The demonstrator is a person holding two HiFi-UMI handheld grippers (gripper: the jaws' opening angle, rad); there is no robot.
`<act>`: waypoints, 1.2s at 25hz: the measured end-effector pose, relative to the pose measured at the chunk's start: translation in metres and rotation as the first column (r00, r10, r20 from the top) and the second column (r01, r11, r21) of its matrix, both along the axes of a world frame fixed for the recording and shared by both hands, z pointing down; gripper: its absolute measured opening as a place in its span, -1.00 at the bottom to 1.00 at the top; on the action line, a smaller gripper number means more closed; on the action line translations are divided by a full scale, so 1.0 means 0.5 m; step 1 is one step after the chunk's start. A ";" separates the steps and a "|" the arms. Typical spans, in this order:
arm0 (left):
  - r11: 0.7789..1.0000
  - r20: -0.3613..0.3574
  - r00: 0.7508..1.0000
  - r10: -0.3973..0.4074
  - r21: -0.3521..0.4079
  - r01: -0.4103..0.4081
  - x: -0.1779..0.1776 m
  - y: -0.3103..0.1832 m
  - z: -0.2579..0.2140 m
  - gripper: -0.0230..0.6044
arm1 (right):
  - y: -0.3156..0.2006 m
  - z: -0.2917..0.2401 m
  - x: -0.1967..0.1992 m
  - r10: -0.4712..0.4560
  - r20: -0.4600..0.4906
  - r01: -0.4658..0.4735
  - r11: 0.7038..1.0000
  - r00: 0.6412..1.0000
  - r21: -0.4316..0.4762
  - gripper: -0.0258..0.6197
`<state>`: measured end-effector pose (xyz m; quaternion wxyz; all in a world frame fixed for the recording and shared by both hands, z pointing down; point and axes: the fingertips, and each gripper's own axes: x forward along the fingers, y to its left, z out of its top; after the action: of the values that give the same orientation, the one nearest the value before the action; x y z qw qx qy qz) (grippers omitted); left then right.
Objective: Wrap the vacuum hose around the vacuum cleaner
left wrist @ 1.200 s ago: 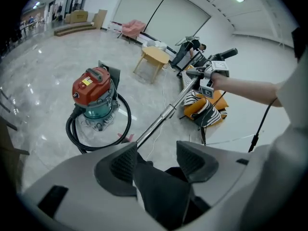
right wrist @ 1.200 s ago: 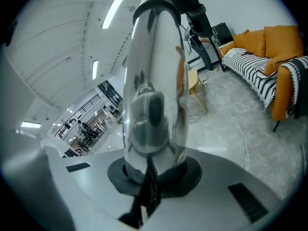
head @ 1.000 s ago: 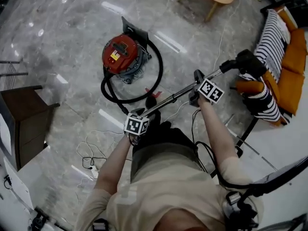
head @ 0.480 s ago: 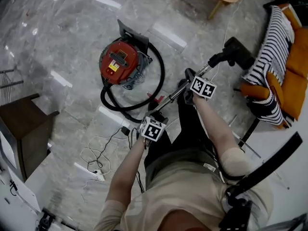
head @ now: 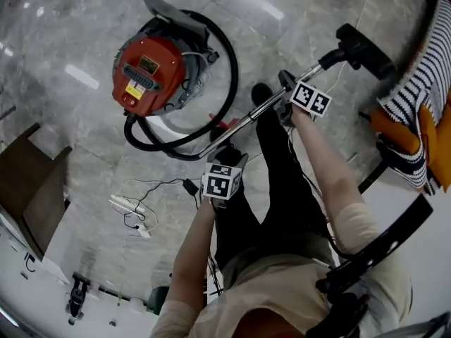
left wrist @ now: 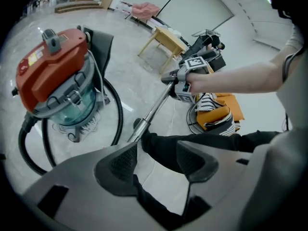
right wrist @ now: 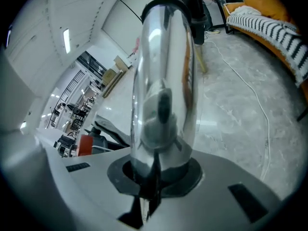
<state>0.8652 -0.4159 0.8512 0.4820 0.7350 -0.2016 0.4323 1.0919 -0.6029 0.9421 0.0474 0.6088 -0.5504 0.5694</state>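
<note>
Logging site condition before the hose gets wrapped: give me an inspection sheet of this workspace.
Surface: grey marble floor, glossy.
Job's things: red vacuum cleaner upright; black hose curving partly round it; metal wand held slanted.
Clutter: nothing seen.
Grippers: left gripper open beside the wand's lower end; right gripper shut on metal wand.
Cables: corded white power strip on floor.
Surroundings: striped cushion on orange sofa; dark cabinet.

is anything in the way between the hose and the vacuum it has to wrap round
nothing visible does: the black hose already curves on the floor beside the red vacuum cleaner, with only bare floor between. the white power strip lies off to one side
</note>
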 end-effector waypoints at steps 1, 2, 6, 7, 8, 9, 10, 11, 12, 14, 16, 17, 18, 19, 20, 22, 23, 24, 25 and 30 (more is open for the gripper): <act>1.000 -0.014 1.000 0.013 -0.010 -0.013 0.022 0.001 0.016 -0.10 | 0.002 0.034 0.011 0.002 0.013 -0.002 1.000 1.000 -0.018 -0.88; 0.999 -0.028 0.999 0.027 -0.017 -0.028 0.042 0.002 0.031 -0.10 | 0.006 0.066 0.020 0.005 0.028 -0.004 0.999 1.000 -0.036 -0.88; 1.000 -0.064 0.998 0.020 -0.004 -0.021 0.091 -0.021 0.090 -0.10 | -0.001 0.182 0.031 0.023 0.089 -0.016 0.997 0.996 -0.075 -0.88; 1.000 -0.071 0.997 0.002 -0.009 -0.003 0.097 -0.025 0.106 -0.10 | -0.001 0.209 0.031 0.032 0.100 -0.023 0.996 0.994 -0.087 -0.88; 1.000 -0.079 0.997 -0.020 -0.022 0.019 0.100 -0.026 0.120 -0.10 | 0.003 0.236 0.028 0.042 0.111 -0.031 0.994 0.993 -0.104 -0.88; 0.998 -0.085 0.995 -0.048 -0.043 0.044 0.102 -0.023 0.133 -0.10 | 0.008 0.263 0.022 0.053 0.123 -0.038 0.992 0.991 -0.122 -0.88; 0.995 -0.088 0.993 -0.077 -0.065 0.071 0.102 -0.020 0.146 -0.10 | 0.012 0.288 0.015 0.061 0.135 -0.042 0.989 0.989 -0.138 -0.88; 0.992 -0.088 0.991 -0.105 -0.084 0.097 0.102 -0.018 0.160 -0.10 | 0.011 0.312 0.008 0.068 0.148 -0.046 0.988 0.987 -0.150 -0.88; 0.988 -0.086 0.988 -0.132 -0.096 0.123 0.103 -0.019 0.176 -0.10 | 0.006 0.334 0.002 0.073 0.161 -0.048 0.986 0.984 -0.158 -0.88; 0.977 -0.083 0.979 -0.188 -0.114 0.178 0.108 -0.019 0.202 -0.10 | -0.011 0.370 -0.008 0.082 0.186 -0.050 0.984 0.979 -0.168 -0.88; 0.964 -0.092 0.966 -0.242 -0.139 0.228 0.115 -0.008 0.216 -0.10 | -0.020 0.402 -0.019 0.092 0.209 -0.054 0.982 0.974 -0.180 -0.88; 0.956 -0.102 0.958 -0.268 -0.153 0.251 0.117 0.002 0.220 -0.10 | -0.020 0.418 -0.024 0.097 0.217 -0.056 0.981 0.971 -0.186 -0.88; 0.946 -0.112 0.948 -0.297 -0.168 0.276 0.120 0.012 0.224 -0.10 | -0.017 0.434 -0.027 0.100 0.223 -0.057 0.980 0.970 -0.192 -0.88; 0.936 -0.122 0.937 -0.328 -0.180 0.304 0.121 0.021 0.230 -0.10 | -0.015 0.451 -0.031 0.103 0.227 -0.057 0.978 0.968 -0.200 -0.88; 0.924 -0.129 0.925 -0.358 -0.188 0.332 0.120 0.028 0.236 -0.10 | -0.012 0.467 -0.035 0.108 0.230 -0.058 0.976 0.967 -0.212 -0.88; 0.910 -0.137 0.908 -0.396 -0.192 0.368 0.111 0.035 0.252 -0.10 | -0.002 0.502 -0.045 0.123 0.238 -0.063 0.967 0.964 -0.247 -0.88; 0.909 -0.142 0.905 -0.400 -0.186 0.373 0.106 0.035 0.259 -0.10 | 0.004 0.517 -0.049 0.128 0.241 -0.063 0.963 0.962 -0.262 -0.87; 0.911 -0.149 0.905 -0.399 -0.176 0.372 0.102 0.030 0.263 -0.10 | 0.009 0.531 -0.051 0.131 0.246 -0.061 0.960 0.960 -0.273 -0.87; 0.914 -0.159 0.904 -0.396 -0.165 0.371 0.100 0.020 0.265 -0.10 | 0.011 0.541 -0.053 0.133 0.252 -0.059 0.958 0.959 -0.279 -0.87; 0.918 -0.223 0.891 -0.394 -0.138 0.372 0.098 -0.023 0.259 -0.10 | 0.007 0.582 -0.051 0.150 0.277 -0.075 0.962 0.949 -0.261 -0.87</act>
<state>0.9139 -0.4273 0.9809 0.6120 0.7059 -0.2612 0.2428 1.0661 -0.5997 1.2332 0.0076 0.5371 -0.4401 0.7196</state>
